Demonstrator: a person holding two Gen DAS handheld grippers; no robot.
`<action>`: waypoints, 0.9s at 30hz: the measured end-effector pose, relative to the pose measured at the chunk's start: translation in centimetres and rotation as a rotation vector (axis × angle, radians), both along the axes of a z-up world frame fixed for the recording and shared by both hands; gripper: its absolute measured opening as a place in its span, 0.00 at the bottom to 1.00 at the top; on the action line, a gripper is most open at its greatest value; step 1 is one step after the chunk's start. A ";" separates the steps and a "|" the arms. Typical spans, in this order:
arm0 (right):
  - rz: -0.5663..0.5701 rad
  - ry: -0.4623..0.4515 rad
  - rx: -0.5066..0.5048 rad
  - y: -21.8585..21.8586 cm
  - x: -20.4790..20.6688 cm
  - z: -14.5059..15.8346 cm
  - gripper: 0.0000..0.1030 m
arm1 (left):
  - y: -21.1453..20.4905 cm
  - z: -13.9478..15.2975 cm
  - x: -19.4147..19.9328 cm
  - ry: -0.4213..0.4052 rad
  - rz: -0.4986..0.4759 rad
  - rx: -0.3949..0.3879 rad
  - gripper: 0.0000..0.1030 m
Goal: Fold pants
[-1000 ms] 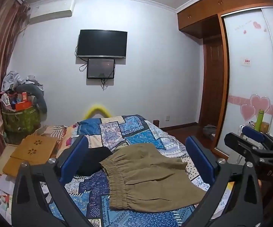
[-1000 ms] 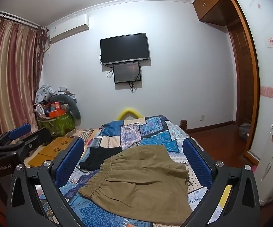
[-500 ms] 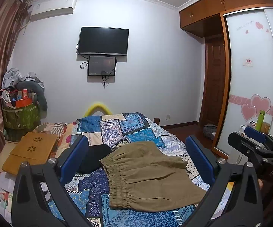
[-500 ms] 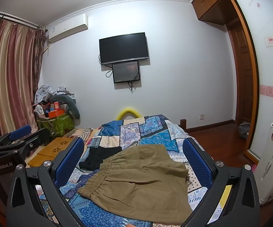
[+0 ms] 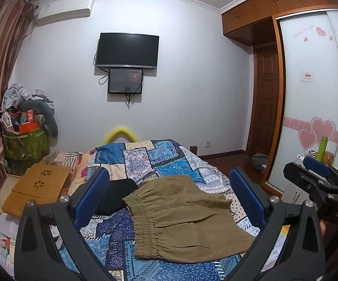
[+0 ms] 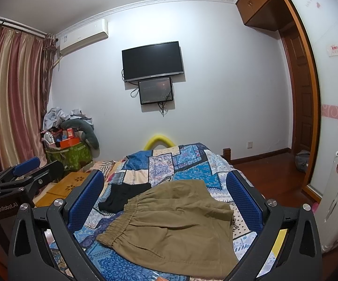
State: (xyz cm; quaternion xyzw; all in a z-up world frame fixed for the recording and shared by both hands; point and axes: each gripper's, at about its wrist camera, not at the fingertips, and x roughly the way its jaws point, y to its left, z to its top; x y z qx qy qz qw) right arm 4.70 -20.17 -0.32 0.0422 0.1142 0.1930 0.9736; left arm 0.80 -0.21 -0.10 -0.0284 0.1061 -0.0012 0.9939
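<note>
Khaki elastic-waist pants point(image 5: 183, 217) lie spread on the blue patchwork bed cover point(image 5: 150, 157), waistband to the left. They also show in the right wrist view point(image 6: 176, 227). My left gripper point(image 5: 169, 201) is open and empty, held above and in front of the pants. My right gripper point(image 6: 166, 199) is open and empty, also held above them. Each gripper shows at the edge of the other's view: the right one in the left wrist view point(image 5: 318, 178), the left one in the right wrist view point(image 6: 21, 175).
A black garment point(image 5: 117, 194) lies on the bed left of the pants. A wooden lap desk point(image 5: 37, 185) and a green basket point(image 5: 26, 142) of clutter stand at the left. A wardrobe with sliding doors point(image 5: 314, 107) stands right. A TV point(image 5: 128, 50) hangs on the far wall.
Both grippers have drifted slightly; the view has tilted down a little. The pants have not moved.
</note>
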 end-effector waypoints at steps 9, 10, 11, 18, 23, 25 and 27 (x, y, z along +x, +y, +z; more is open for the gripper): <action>0.001 -0.001 0.002 -0.1 0.1 0.0 1.00 | -0.3 -0.2 -0.1 -0.005 -0.002 0.017 1.00; 0.001 -0.002 0.002 0.0 0.2 0.0 1.00 | -0.4 -0.2 -0.1 -0.006 -0.001 0.019 1.00; 0.000 -0.001 0.002 -0.1 0.2 0.0 1.00 | -0.4 -0.2 -0.1 -0.007 -0.001 0.020 1.00; 0.001 -0.001 0.002 -0.1 0.2 0.0 1.00 | -0.5 -0.1 0.0 -0.003 -0.006 0.023 1.00; 0.000 -0.001 0.002 -0.1 0.2 0.0 1.00 | -0.6 -0.1 0.1 -0.003 -0.008 0.023 1.00; 0.001 -0.001 0.002 -0.1 0.2 0.0 1.00 | -0.6 -0.1 0.1 -0.004 -0.006 0.023 1.00; 0.000 -0.001 0.002 -0.1 0.2 -0.1 1.00 | -0.7 -0.1 0.1 -0.001 -0.009 0.023 1.00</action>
